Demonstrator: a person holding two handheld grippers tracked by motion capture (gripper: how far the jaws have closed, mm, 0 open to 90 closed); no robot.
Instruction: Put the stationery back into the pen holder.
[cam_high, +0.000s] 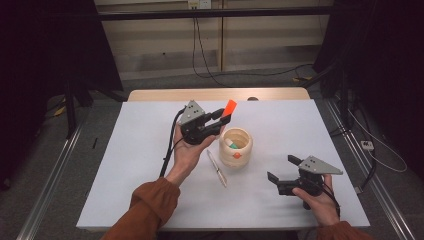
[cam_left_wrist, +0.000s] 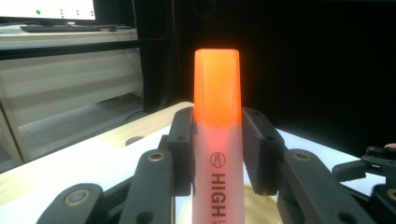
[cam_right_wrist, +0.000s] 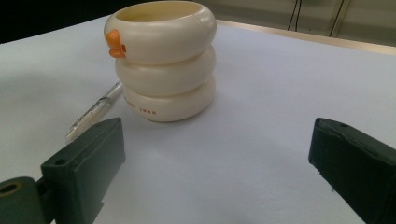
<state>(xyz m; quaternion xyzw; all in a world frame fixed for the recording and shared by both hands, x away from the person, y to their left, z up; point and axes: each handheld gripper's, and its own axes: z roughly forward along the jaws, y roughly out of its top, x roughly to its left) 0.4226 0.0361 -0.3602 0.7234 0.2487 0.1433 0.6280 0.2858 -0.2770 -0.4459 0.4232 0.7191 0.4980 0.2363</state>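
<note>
Pinching an orange-capped highlighter (cam_left_wrist: 217, 140) between its 2 black pads (cam_left_wrist: 183, 149), the left gripper (cam_high: 220, 119) holds the pen lengthwise along the jaws, cap end pointing away from the hand. In the high view the cap (cam_high: 229, 107) sticks up and out past the jaw tips, above and just behind the rim of the cream holder (cam_high: 236, 147), a pot shaped like 3 stacked rings. The pads meet the barrel just below the cap seam, on both flat sides.

Handling, as a judgement: a light, stiff plastic body with smooth faces, so it could slide lengthwise or pivot if the squeeze slackens. The flat barrel sides below the cap look like the sound place to hold; the tapered cap would likely slip or pull off.

The right gripper (cam_high: 283, 176) rests low on the white table (cam_high: 140, 165), jaws spread wide with nothing between them, aimed at the holder from near by. A clear pen (cam_high: 217, 168) lies flat on the table just beside the holder's base.

Hard to make out: the highlighter's lower end is cut off by the frame in the left gripper view, and its print reads only "HIGH". 2 small items, 1 greenish and 1 orange, sit inside the holder; what they are I cannot tell.
</note>
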